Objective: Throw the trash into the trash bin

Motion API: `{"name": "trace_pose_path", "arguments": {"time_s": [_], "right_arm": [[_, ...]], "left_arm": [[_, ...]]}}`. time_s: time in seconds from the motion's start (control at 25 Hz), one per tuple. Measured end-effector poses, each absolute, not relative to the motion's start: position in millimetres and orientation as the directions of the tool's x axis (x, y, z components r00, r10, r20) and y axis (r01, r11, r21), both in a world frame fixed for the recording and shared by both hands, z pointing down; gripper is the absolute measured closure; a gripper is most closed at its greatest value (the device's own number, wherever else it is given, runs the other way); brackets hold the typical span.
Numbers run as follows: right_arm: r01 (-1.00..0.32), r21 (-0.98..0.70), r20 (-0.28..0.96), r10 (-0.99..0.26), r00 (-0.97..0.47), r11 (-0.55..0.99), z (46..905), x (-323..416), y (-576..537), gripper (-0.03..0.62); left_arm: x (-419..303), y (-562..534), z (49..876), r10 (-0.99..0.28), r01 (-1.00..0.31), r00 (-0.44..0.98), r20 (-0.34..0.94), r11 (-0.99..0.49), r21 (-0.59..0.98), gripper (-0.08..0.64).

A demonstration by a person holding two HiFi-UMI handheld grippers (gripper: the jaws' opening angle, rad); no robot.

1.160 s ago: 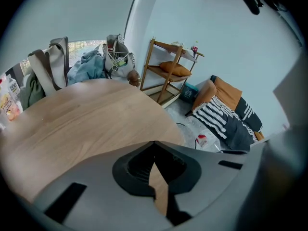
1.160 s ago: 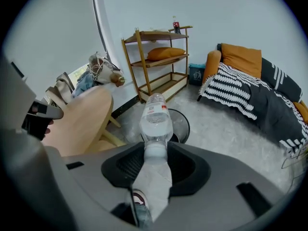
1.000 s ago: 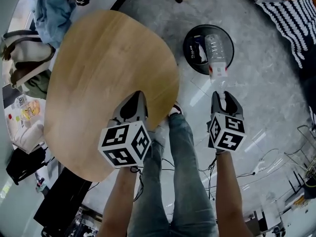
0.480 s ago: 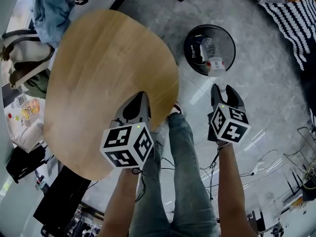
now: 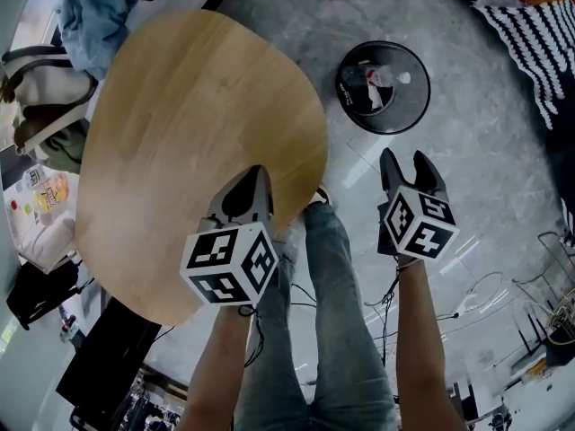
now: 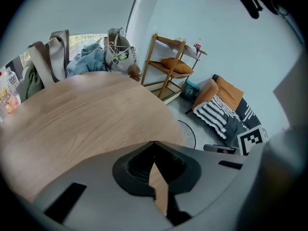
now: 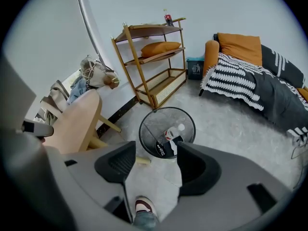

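The person is standing between the wooden desk (image 5: 180,124) and the black wire trash bin (image 5: 411,108) on the floor, and the step in hand looks like the drop itself. The right gripper (image 5: 405,160) is hanging just short of the bin, tipped down toward it, its jaws opening to their widest with nothing between them. The clear plastic bottle (image 5: 384,78) is lying inside the bin beside a dark packet (image 5: 360,89). The left gripper (image 5: 252,176) is hovering over the near edge of the desk with its jaws closed tip to tip and nothing held. No trash is showing on the desk top from the head view or the left gripper view, so I'm judging the task to be at or near its end. If more is wanted, the next move is calling for the right gripper to draw back from the bin and for a look round for anything left to pick up. Room is easy on the right: open pale floor is lying all round the bin, with the sofa's striped blanket (image 5: 526,25) well apart beyond it and a wooden shelf rack (image 7: 154,32) against the wall behind. The tighter side is the left, where the desk's curved edge is sitting just beside the person's leg and shoe (image 5: 316,199), with bags (image 5: 45,106) piled past its far side.
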State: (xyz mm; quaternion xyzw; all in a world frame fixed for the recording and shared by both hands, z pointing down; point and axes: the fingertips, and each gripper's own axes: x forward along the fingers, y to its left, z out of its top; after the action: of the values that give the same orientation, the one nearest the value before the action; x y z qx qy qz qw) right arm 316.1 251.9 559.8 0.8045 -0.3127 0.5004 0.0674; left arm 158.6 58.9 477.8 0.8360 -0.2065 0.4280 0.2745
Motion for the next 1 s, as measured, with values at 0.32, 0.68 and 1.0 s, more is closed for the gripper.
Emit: {"name": "trace_pose_path", "arguments": {"time_s": [0.32, 0.68, 1.0], "right_arm": [[-0.576, -0.205, 0.835, -0.448, 0.319, -0.791, 550, 316, 248, 0.322], [-0.572, -0.200, 0.809, -0.463, 0.361, -0.796, 503, 311, 244, 0.356], [-0.491, -0.225, 0.690, -0.493, 0.530, -0.842, 375, 303, 250, 0.583]], "left_arm": [[148, 55, 470, -0.127, -0.587, 0.555, 0.822, -0.760, 0.278, 0.549], [138, 48, 425, -0.151, -0.572, 0.578, 0.802, -0.776, 0.266, 0.549], [130, 27, 330, -0.176, -0.533, 0.671, 0.720, -0.790, 0.304, 0.549]]}}
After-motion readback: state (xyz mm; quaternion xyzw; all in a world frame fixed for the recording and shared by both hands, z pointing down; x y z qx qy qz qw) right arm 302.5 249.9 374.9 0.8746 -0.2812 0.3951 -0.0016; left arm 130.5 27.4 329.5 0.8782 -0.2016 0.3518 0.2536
